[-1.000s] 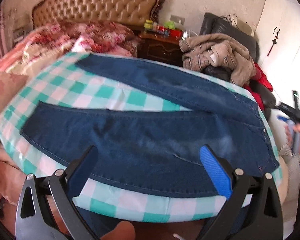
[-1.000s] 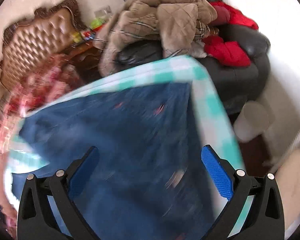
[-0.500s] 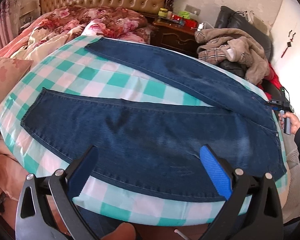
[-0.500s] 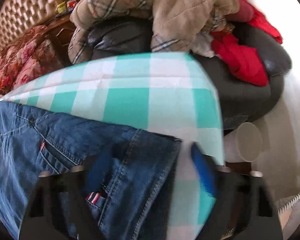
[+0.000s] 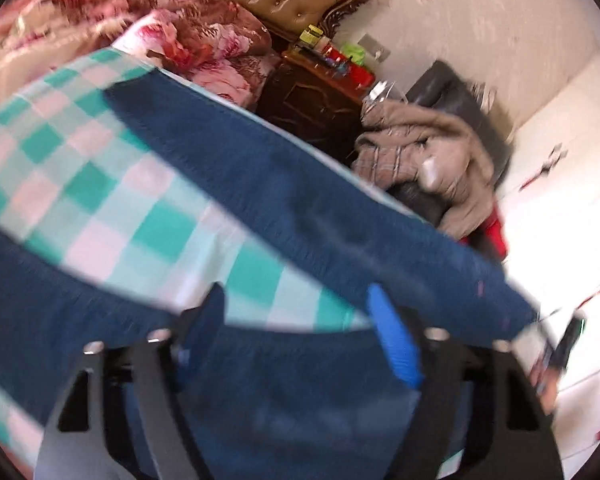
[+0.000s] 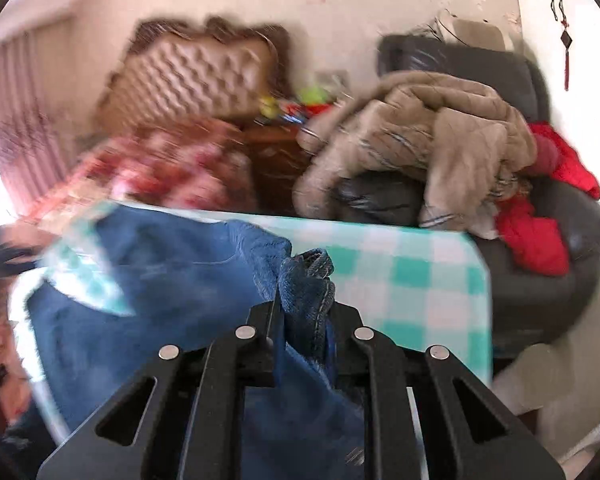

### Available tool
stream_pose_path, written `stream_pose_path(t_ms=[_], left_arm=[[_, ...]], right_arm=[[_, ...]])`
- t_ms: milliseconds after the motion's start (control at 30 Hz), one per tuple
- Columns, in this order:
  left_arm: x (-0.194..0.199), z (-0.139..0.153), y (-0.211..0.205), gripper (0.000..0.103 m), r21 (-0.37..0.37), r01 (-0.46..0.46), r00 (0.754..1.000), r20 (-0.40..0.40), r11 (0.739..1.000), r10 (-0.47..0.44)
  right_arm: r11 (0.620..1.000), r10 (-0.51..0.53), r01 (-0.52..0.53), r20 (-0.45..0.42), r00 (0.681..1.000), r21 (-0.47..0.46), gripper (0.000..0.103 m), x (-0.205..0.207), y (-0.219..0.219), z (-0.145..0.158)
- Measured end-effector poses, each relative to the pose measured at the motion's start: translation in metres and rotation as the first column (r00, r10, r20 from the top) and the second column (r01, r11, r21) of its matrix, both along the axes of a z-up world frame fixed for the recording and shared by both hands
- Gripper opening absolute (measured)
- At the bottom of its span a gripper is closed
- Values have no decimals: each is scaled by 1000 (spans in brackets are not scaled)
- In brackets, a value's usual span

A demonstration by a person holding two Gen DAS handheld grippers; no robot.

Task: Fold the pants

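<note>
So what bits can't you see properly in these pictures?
- Left wrist view: motion blur hides whether the left gripper touches the jeans.
- Left wrist view: things on the nightstand are too small.
- Right wrist view: the right gripper hides the denim it pinches; its fingers are closing.

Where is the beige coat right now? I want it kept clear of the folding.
The beige coat is heaped on the black armchair beyond the checked surface's far right corner, beside red clothes; the left wrist view also shows it upper right.

Bare checked cloth (image 6: 420, 280) open beside jeans (image 6: 180, 280), clothes-heaped armchair (image 6: 540, 240) and nightstand (image 5: 312, 100) crowding far edge.
</note>
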State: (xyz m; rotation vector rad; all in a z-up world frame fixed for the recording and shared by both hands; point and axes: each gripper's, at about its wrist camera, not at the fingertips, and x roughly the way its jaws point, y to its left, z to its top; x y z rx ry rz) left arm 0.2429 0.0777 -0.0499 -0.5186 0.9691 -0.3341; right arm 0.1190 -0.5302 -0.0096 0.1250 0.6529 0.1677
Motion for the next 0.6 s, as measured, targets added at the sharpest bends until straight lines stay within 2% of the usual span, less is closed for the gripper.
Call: stream_pose_path(t_ms=[67, 167, 300, 400, 467, 533, 600], left_arm=[[37, -9, 6, 59, -111, 6, 1000, -11, 994, -7], [81, -28, 15, 46, -212, -9, 999, -54, 977, -2], [141, -65, 28, 42, -246, -78, 990, -132, 966, 46], [176, -99, 42, 40, -307, -146, 974, -211, 941, 82], [195, -116, 49, 39, -274, -198, 959, -252, 941, 129], [211, -121, 53, 38, -307, -217, 959, -243, 927, 144], [224, -121, 54, 38, -313, -219, 962, -231, 924, 149]], right_arm=[[997, 44, -45, 20, 999, 68, 17, -44, 11, -5], [981, 55, -53, -7, 998, 188, 17, -87, 18, -26], [965, 18, -2, -56, 998, 263, 17, -119, 17, -49], [955, -9, 28, -65, 998, 295, 17, -128, 13, -54], [956, -13, 31, -62, 998, 292, 17, -128, 15, -51], [960, -14, 30, -60, 998, 280, 17, -125, 15, -47], [961, -19, 35, -61, 998, 276, 17, -122, 14, -44]])
